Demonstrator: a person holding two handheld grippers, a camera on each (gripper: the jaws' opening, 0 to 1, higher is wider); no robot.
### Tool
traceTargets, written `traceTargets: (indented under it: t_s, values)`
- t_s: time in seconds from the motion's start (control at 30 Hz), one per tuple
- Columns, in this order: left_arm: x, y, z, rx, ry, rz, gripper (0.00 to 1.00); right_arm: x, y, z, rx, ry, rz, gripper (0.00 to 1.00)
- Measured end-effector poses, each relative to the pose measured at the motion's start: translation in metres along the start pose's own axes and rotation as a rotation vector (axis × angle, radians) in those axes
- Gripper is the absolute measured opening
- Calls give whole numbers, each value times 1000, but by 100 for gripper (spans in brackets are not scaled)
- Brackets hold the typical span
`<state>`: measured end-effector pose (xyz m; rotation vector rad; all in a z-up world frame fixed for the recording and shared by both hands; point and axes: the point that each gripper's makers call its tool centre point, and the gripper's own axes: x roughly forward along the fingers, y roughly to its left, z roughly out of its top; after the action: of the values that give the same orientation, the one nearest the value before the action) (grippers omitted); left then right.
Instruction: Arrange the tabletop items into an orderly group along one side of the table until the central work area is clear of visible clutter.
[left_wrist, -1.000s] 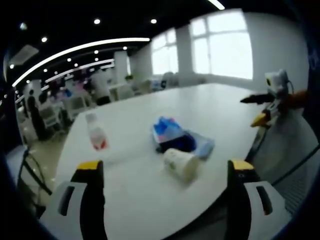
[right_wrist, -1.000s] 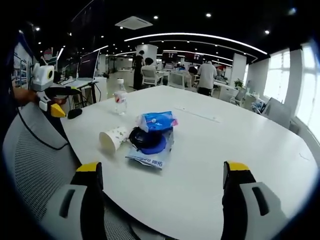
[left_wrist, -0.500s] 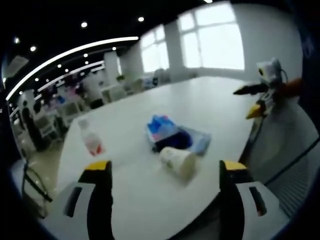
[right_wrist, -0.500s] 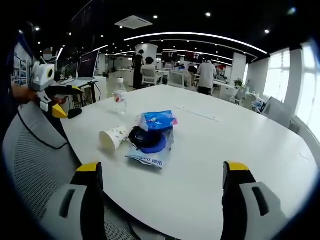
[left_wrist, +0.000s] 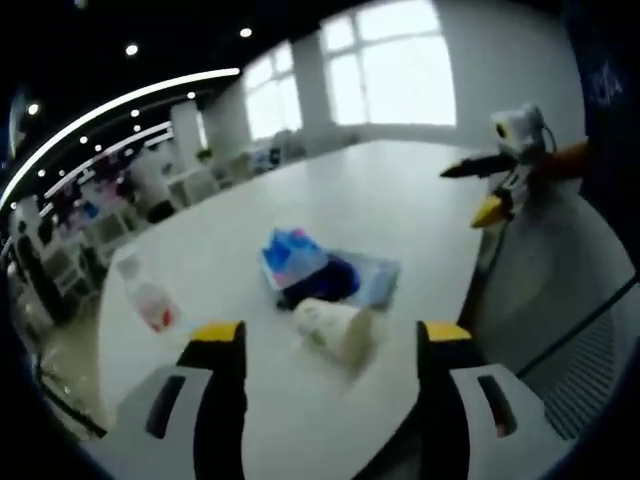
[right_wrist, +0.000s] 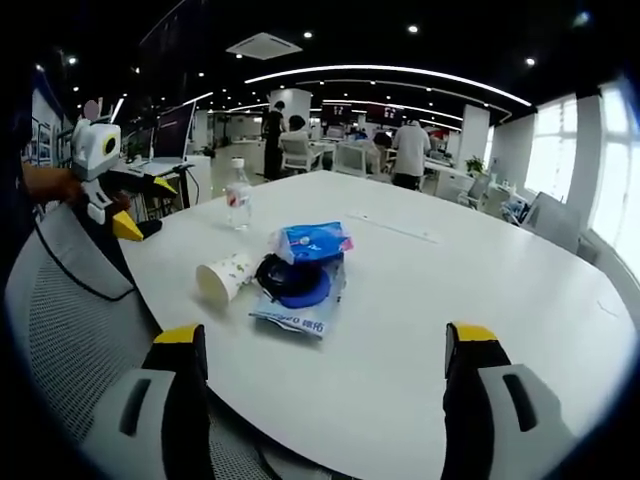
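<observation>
Lying on its side: a white paper cup (right_wrist: 224, 278), mouth toward the table edge, touching the pile beside it.
Pile: a blue packet (right_wrist: 313, 241) on top of a dark round item (right_wrist: 292, 279), both on a flat blue-and-white pouch (right_wrist: 298, 314).
Bottle: clear, red label (right_wrist: 237, 194), upright, apart from the pile, toward the far edge.
Table: white (right_wrist: 480, 280), items near its edge.
Left gripper (left_wrist: 330, 345): jaws spread, empty, the cup between them in the left gripper view.
Right gripper (right_wrist: 325, 345): jaws apart, empty, short of the table.
Chair: grey mesh back (right_wrist: 60, 310) beside the table.
Background: people standing at desks.
</observation>
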<state>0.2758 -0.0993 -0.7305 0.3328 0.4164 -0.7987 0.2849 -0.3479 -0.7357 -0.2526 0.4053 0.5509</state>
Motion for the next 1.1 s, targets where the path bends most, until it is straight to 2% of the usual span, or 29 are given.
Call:
traceTargets:
  t_s: [0.33,0.53,0.63,0.77,1.1]
  values:
    - [23,-7,-4,96,22,-78,43,-1,-2,1,6,-9,-12,98]
    - [41,-13,-16,166,48,-128,38,-1,-3,1,8,-10,-15,97]
    - [50,-17,-19,175,34,-153,35,-1,-3,1,9,-10,-14,96]
    - [59,-19,-21,206,-15,-176,32,-2,-4,0,5,-8,-21,95]
    - [73,-16,-32,291,-18,-187,28,-2,-4,-1,7,-4,-22,94]
